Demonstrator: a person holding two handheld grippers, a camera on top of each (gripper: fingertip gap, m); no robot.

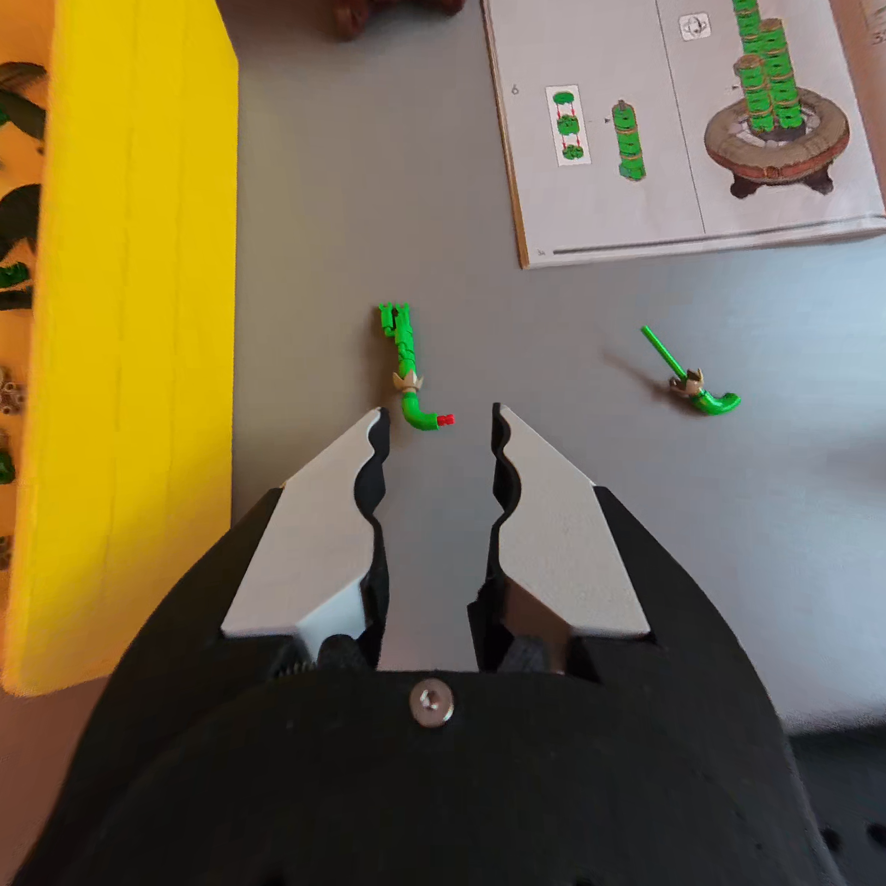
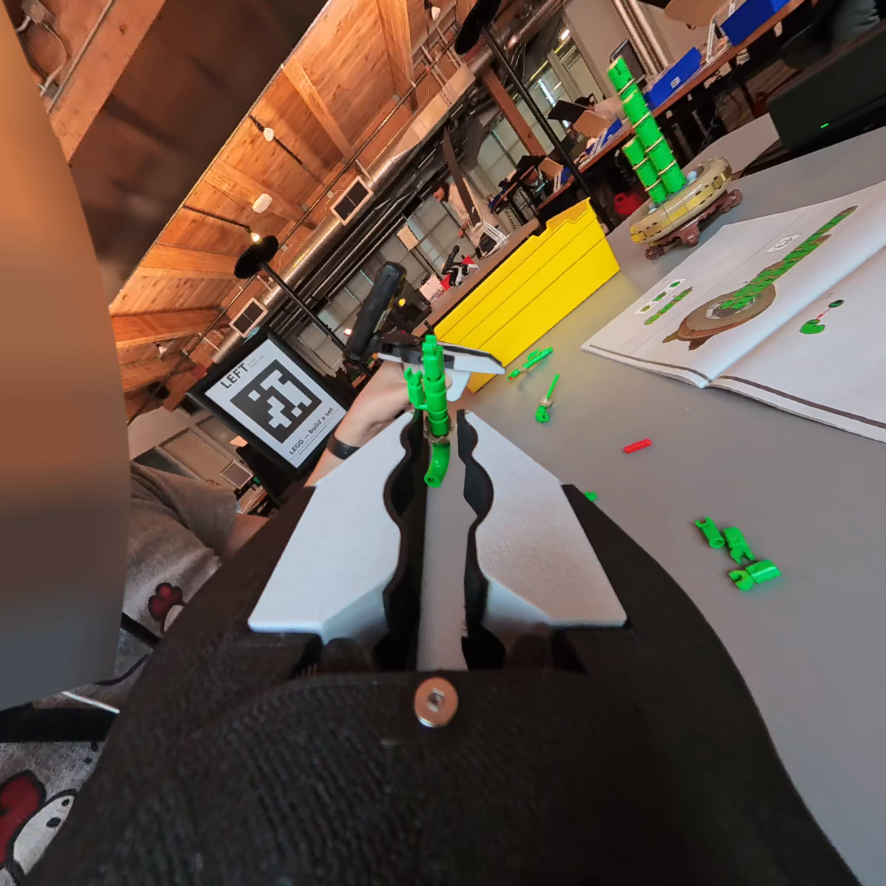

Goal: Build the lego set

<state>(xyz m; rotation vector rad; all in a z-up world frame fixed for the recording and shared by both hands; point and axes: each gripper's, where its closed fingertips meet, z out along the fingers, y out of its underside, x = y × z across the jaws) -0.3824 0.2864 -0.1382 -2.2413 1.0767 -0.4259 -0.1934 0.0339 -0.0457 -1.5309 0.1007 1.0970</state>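
Observation:
My left gripper (image 1: 438,412) is open and empty above the grey table (image 1: 335,215). A green stalk piece with a tan collar and a red pin (image 1: 409,369) lies just ahead of its left fingertip. A second green stalk with a thin rod (image 1: 690,378) lies to the right. My right gripper (image 2: 435,422) is shut on a green branched stalk (image 2: 434,407), held upright off the table. The left gripper (image 2: 441,359) also shows beyond it. The green bamboo model on its round base (image 2: 671,192) stands far off.
A yellow bin (image 1: 134,335) holds loose parts at the left. The open instruction booklet (image 1: 671,134) lies at the far right. In the right wrist view, loose green pieces (image 2: 738,556) and a red pin (image 2: 637,446) lie on the table. A person's hand (image 2: 378,407) holds the left gripper. The grippers' ends are close to 35 cm from one another.

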